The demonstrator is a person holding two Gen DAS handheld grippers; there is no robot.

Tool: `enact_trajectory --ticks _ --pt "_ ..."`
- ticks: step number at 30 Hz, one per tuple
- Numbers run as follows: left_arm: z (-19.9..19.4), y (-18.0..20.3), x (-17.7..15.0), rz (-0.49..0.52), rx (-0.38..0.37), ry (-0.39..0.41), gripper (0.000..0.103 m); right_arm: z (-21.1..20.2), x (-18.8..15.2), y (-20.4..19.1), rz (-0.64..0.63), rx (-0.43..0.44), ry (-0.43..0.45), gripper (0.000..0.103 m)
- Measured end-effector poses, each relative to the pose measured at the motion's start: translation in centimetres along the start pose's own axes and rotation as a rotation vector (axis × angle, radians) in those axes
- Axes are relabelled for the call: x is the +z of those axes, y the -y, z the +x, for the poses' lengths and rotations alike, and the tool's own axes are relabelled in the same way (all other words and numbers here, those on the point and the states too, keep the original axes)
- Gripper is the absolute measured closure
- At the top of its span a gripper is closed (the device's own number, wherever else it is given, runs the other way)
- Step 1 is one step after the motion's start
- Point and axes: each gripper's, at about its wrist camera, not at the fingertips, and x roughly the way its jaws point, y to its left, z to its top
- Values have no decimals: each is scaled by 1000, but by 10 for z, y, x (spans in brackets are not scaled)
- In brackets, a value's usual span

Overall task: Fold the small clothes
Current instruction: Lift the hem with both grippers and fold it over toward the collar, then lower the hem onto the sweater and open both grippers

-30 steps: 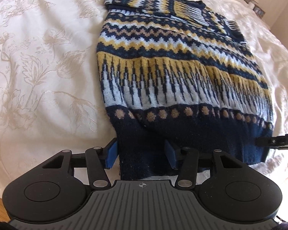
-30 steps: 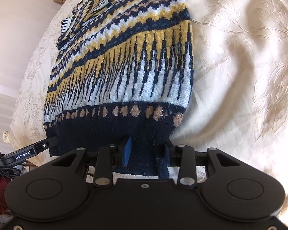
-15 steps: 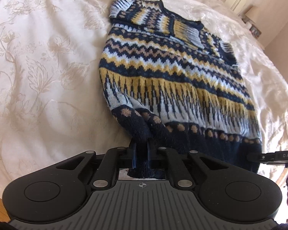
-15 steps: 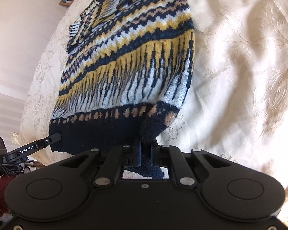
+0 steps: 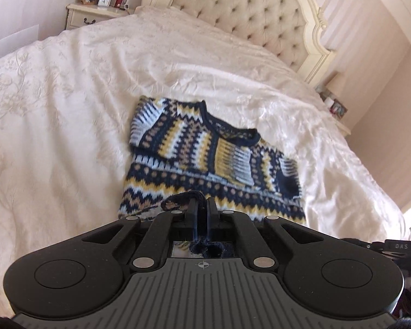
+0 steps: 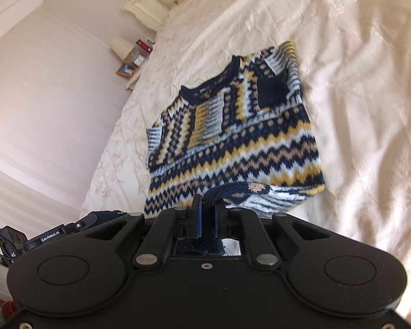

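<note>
Left claw [image 5: 202, 205] clamped on navy hem, patterned sweater [image 5: 213, 161] on white bedspread [image 5: 68, 109]

Bright daylight, glare on the bedspread [image 6: 370, 54], slight motion blur, strong fisheye curvature at edges

The sweater [image 5: 213, 164] is lying on the bed [image 5: 68, 109], its neckline pointing toward the headboard [image 5: 249, 13]. The nightstand [image 5: 93, 13] is standing beside the headboard, left of the bed.
</note>
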Motion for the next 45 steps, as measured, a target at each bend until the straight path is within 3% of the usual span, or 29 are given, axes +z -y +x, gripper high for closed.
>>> enact_trajectory --ticks 12,22,27,31,33,34,40,45 --pt "65 13 100 46 -52 129 98 57 106 -13 0 0 167 88" --pt "158 4 144 52 -18 62 98 143 172 7 49 -104 147 88" --pt "203 -13 151 27 29 -31 96 181 186 22 80 -167 103 85" --pt "229 -33 160 -54 47 -66 91 200 195 30 105 -218 93 77" --pt "234 -41 166 -92 47 -62 90 204 198 31 103 -231 96 66" --pt "236 -42 169 -93 56 -55 83 205 199 31 96 -240 99 58" --pt "229 -36 170 24 79 -78 77 200 196 32 56 -271 96 55" --pt "216 -30 139 119 96 -161 76 186 174 34 4 -317 56 54"
